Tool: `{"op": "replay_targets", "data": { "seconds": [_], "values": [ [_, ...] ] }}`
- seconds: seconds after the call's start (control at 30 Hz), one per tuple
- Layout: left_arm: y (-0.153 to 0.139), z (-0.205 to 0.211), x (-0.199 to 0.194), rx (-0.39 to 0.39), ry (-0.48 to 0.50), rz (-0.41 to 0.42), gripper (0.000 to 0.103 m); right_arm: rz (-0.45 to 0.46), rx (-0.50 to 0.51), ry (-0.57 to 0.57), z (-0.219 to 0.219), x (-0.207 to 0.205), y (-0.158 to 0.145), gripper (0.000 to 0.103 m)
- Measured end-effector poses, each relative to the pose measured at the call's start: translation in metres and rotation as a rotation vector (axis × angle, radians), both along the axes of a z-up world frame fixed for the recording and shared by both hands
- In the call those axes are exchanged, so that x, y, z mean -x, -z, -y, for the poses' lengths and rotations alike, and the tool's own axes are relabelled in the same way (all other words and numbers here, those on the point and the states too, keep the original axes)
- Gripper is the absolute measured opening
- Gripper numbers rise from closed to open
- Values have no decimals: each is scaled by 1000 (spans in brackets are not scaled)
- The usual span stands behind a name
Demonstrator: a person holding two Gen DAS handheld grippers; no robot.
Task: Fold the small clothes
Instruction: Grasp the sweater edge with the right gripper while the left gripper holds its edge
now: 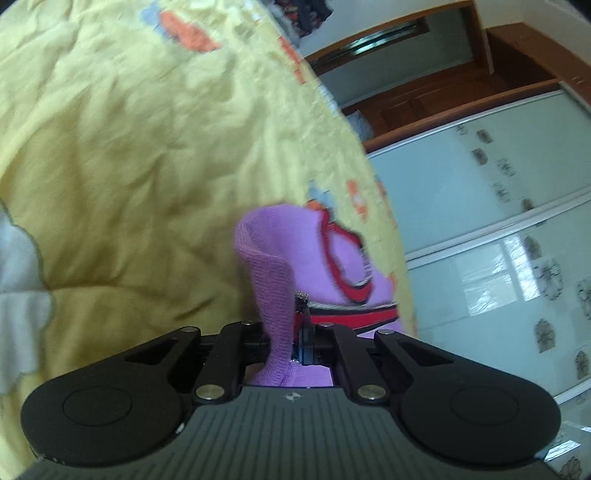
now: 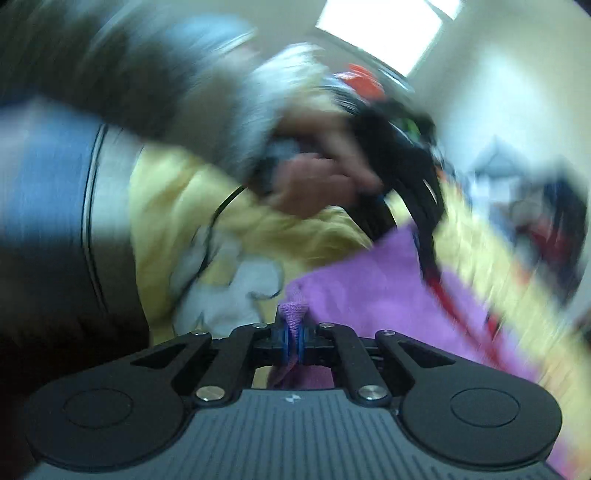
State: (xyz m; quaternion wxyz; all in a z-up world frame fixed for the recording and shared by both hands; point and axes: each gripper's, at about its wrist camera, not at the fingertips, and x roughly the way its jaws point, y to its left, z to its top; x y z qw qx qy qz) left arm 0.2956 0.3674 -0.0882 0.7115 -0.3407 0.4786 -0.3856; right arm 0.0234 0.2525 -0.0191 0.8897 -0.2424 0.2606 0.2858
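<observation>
The purple knit garment (image 1: pixel 306 254) hangs over the yellow bedspread (image 1: pixel 147 147), pinched at 2 edges: the left gripper (image 1: pixel 295 343) and the right gripper (image 2: pixel 291 343) each have their jaws clamped on fabric. It looks light, soft and floppy, so hems suit gripping best. The left view alone shows red trim toward 2 o'clock; the right view alone shows a hand (image 2: pixel 317 177) at 12 o'clock.

Both views are lit by soft, even daylight. In the right wrist view a bright window (image 2: pixel 384 29) is overexposed at the top, and heavy motion blur is smeared across the hand (image 2: pixel 314 177) and cloth. In the left wrist view a window reflection is seen on the glossy wardrobe doors (image 1: pixel 487 280); moderate blur is present. Straight lines are bent by fisheye distortion, and the corners are vignetted.
</observation>
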Motion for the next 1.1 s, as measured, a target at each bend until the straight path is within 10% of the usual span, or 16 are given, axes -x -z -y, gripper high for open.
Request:
{"op": "replay_targets", "data": {
  "seconds": [0.43,1.1],
  "values": [
    [-77,115,-3,117,-11,63,9,-65,-682,362,231,-12,-55,5],
    [-57,385,-4,-81,226,48,9,-86,-1024,730,407,59,2,4]
  ]
}}
